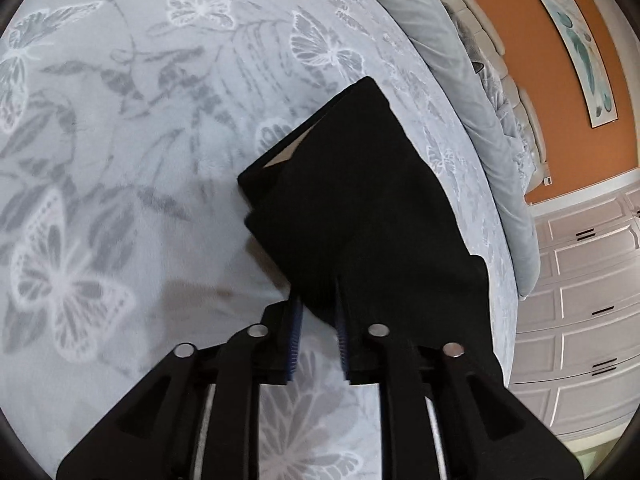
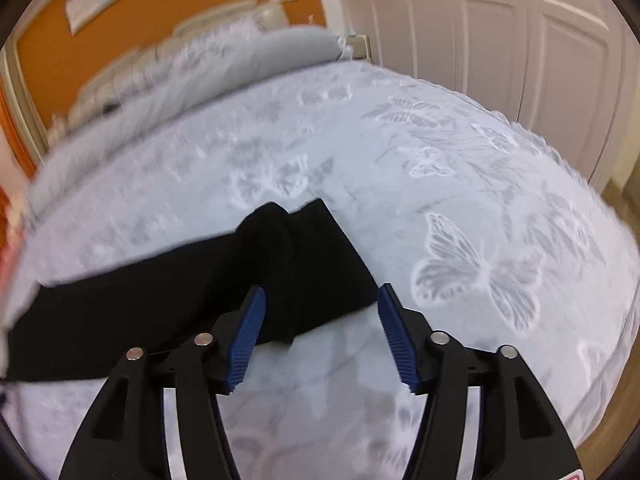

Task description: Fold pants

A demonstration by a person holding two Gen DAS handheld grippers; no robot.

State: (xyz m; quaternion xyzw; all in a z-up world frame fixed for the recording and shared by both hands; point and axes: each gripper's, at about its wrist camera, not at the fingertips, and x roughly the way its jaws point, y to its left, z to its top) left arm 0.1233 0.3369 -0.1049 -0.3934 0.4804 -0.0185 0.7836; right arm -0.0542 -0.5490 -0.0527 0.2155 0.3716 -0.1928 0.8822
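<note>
The black pants [image 1: 360, 200] lie folded on a light blue bedspread with a butterfly print [image 1: 120, 160]. In the left wrist view my left gripper [image 1: 318, 300] is shut on the near edge of the pants, the cloth pinched between its blue pads [image 1: 294, 336]. A tan label shows at the waistband's folded edge [image 1: 286, 154]. In the right wrist view the pants [image 2: 200, 280] stretch from the centre to the left. My right gripper [image 2: 320, 300] is open and empty, its blue pads [image 2: 248, 332] spread either side of the pants' near end, just above it.
A grey pillow and quilt [image 1: 460, 100] lie along the bed's head by an orange wall [image 1: 560, 80] with a framed picture. White drawers [image 1: 580, 300] and white closet doors [image 2: 480, 40] border the bed.
</note>
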